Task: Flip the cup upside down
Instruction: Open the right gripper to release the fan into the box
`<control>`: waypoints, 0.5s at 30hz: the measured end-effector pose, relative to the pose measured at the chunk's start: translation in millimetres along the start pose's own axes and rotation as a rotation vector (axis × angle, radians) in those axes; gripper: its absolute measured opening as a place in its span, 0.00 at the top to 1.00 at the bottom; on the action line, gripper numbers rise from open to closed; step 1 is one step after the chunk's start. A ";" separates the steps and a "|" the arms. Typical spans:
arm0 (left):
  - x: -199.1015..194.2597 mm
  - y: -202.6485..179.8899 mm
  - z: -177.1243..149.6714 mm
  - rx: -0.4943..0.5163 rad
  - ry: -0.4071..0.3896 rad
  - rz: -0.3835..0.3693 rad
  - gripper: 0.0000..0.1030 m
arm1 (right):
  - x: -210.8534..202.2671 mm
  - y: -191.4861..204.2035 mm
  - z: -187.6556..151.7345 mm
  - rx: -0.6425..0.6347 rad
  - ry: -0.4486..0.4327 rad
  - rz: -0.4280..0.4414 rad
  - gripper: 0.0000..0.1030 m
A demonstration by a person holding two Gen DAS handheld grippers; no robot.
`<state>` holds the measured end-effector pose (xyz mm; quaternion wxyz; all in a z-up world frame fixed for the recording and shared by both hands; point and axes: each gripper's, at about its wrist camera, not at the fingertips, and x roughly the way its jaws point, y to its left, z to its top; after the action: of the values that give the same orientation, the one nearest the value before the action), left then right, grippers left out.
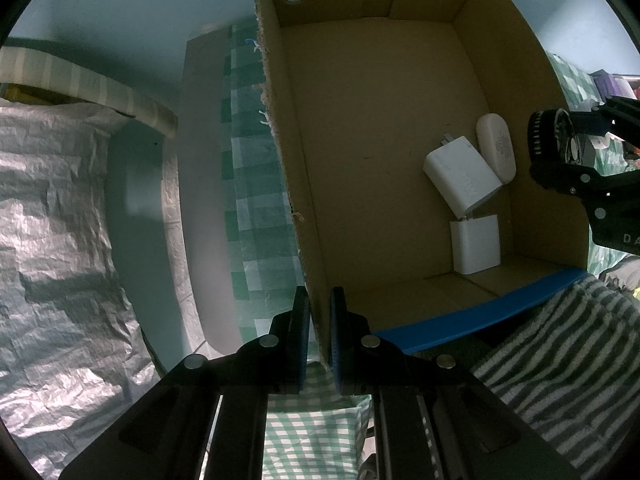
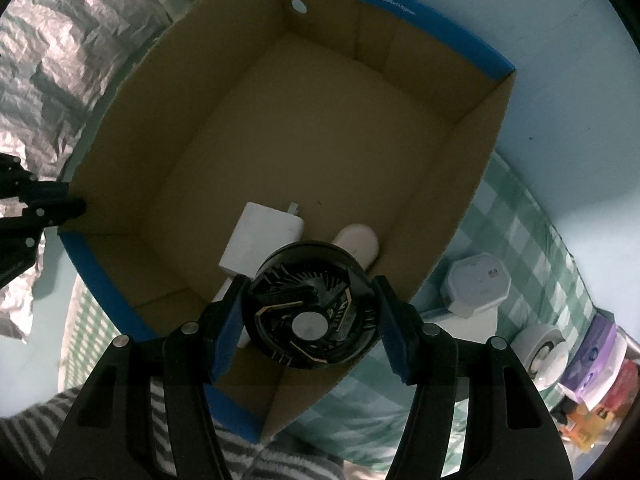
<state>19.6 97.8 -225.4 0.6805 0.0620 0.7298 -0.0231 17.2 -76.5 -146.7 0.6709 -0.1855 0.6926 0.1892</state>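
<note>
While the left tool pinches the cardboard box wall, the right tool clamps a round black fan above white chargers.

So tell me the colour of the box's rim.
Blue, on the cardboard box's rim; clearest in the right wrist view.

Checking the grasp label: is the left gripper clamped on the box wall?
Yes, the left gripper pinches the cardboard box wall.
</note>
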 end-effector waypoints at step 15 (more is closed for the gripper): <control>-0.3 0.2 0.0 0.001 0.000 0.000 0.92 | -14.8 -5.2 -2.2 0.018 -0.023 0.017 0.37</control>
<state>19.7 98.0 -225.1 0.6806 0.0622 0.7296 -0.0234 18.4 -82.0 -131.9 0.6788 -0.1714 0.6882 0.1907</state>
